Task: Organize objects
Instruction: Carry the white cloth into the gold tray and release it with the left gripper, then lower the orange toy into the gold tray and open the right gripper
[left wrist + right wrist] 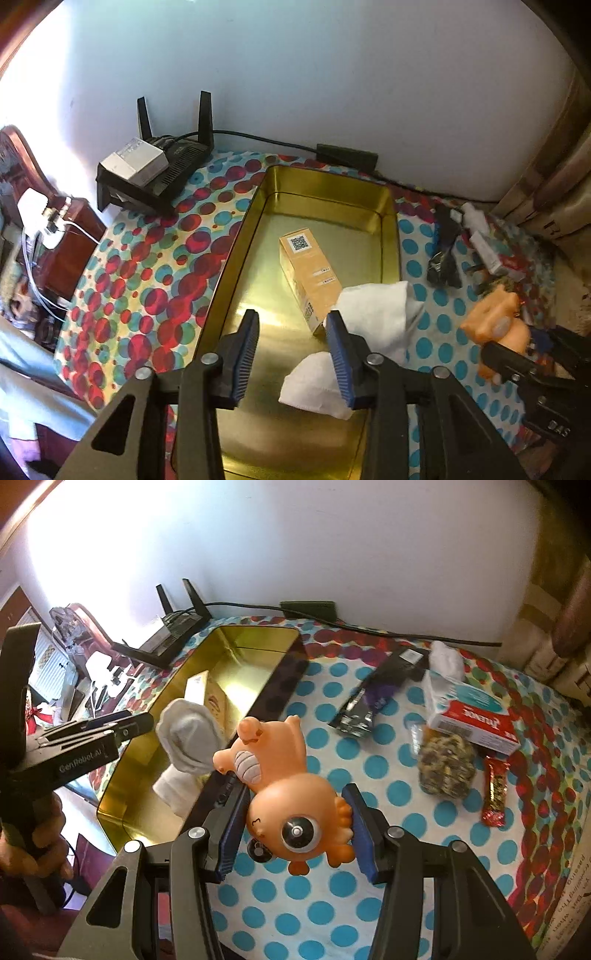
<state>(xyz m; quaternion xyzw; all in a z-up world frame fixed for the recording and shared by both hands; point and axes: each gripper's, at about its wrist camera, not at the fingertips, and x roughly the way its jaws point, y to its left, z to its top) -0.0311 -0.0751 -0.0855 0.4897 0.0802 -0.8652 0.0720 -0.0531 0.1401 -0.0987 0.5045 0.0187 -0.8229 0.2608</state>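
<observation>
Right wrist: right hand-held gripper (297, 825) clamps orange rubber toy (284, 786) beside gold tin tray (258, 698). Left hand-held gripper (291, 354) released, nothing between pads, w/ white sock (373, 314) just right, draped over tray edge.

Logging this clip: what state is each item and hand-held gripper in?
Gold tin: open, lidless.
Tan carton: lying in tin.
White sock: draped over tin's edge.
Orange rubber toy: gripped, lifted.
Left hand-held gripper: open, empty.
Right hand-held gripper: shut on toy.
</observation>
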